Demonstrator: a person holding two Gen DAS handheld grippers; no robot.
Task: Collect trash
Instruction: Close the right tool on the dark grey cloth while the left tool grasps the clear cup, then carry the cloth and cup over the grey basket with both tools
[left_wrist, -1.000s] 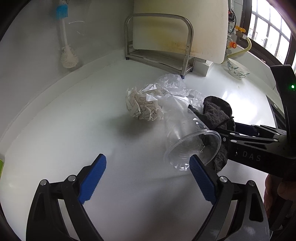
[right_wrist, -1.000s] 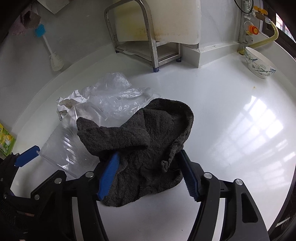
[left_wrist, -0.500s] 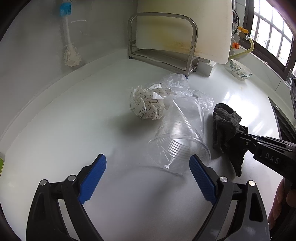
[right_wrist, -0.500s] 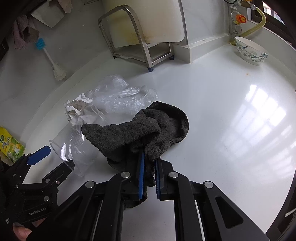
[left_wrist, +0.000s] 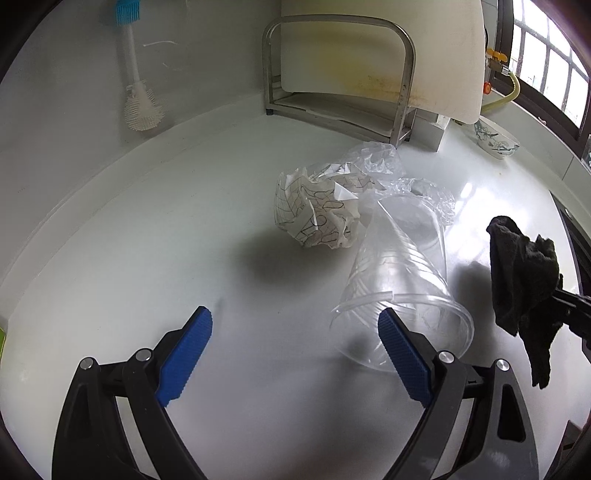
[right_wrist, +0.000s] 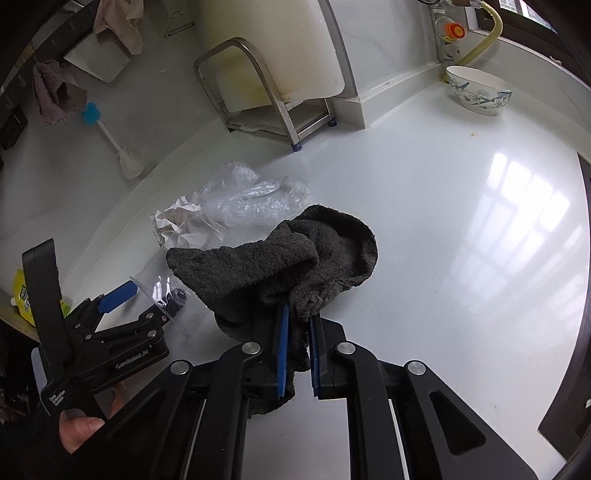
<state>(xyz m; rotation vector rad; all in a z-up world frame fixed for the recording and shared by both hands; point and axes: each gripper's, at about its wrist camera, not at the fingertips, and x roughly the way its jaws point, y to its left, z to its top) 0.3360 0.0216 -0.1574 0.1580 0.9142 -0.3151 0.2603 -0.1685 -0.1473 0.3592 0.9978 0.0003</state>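
Note:
My right gripper (right_wrist: 298, 317) is shut on a dark grey rag (right_wrist: 280, 258) and holds it above the white counter; the rag also hangs at the right of the left wrist view (left_wrist: 524, 280). A clear plastic cup (left_wrist: 402, 280) lies on its side on the counter, its rim just beyond my left gripper's right finger. My left gripper (left_wrist: 295, 339) is open and empty. A crumpled printed paper (left_wrist: 317, 210) and a crumpled clear plastic bag (left_wrist: 380, 166) lie behind the cup; they also show in the right wrist view, paper (right_wrist: 173, 225) and bag (right_wrist: 251, 199).
A metal rack (left_wrist: 340, 74) holding a white cutting board stands at the back. A bottle brush (left_wrist: 136, 96) hangs on the wall at the left. A patterned bowl (right_wrist: 478, 94) sits at the back right. A yellow-green packet (right_wrist: 22, 295) lies at the far left.
My right gripper closed on the rag and lifted it off the counter, up and to the right. The cup, uncovered, rolled slightly. My left gripper stayed open.

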